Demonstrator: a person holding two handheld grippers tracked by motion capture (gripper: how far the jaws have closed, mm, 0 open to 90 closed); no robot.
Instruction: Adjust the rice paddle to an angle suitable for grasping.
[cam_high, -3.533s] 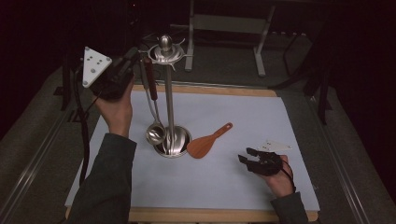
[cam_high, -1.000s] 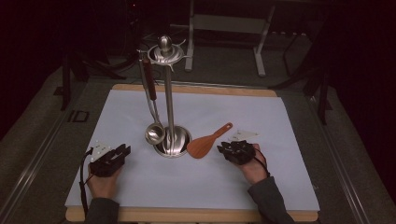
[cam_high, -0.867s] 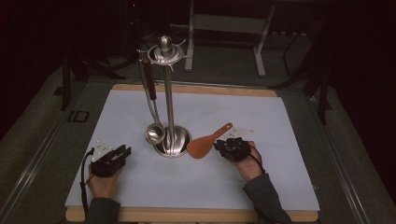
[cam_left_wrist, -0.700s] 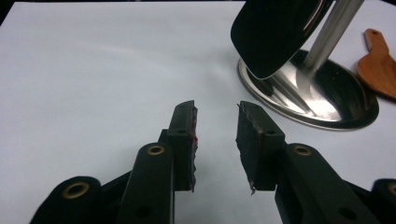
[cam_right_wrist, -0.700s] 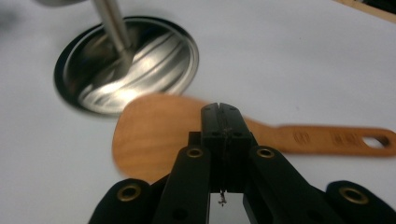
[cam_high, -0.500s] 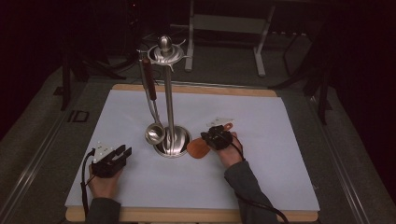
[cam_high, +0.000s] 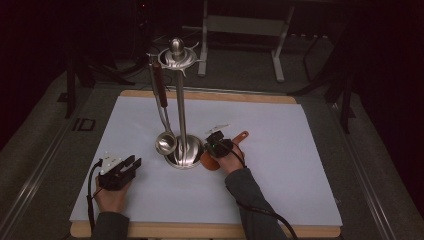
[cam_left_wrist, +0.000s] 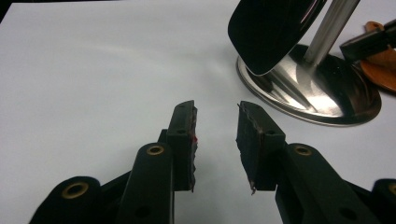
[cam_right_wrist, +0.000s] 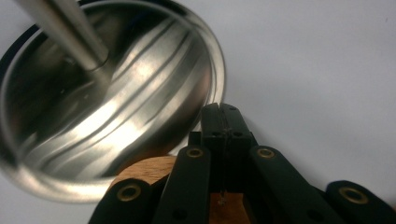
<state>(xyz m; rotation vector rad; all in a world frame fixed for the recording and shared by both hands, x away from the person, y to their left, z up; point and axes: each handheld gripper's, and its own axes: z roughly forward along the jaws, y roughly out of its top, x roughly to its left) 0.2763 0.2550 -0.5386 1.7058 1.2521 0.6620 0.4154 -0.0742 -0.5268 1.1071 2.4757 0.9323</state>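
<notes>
Right gripper (cam_high: 214, 140) over the wooden spatula (cam_high: 239, 138) beside the steel stand's base (cam_high: 184, 155)
Its jaws are pressed together, empty; the spatula blade lies just beneath them. Left gripper (cam_left_wrist: 215, 135) rests well apart, jaws parted around nothing, having just widened

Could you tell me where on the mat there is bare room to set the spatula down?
The mat is bare right of the right gripper and behind the stand, and along the front edge between the forearms. It is crowded at the stand's base, where ladle, spatula and that gripper meet. The left gripper takes the front left corner.
</notes>
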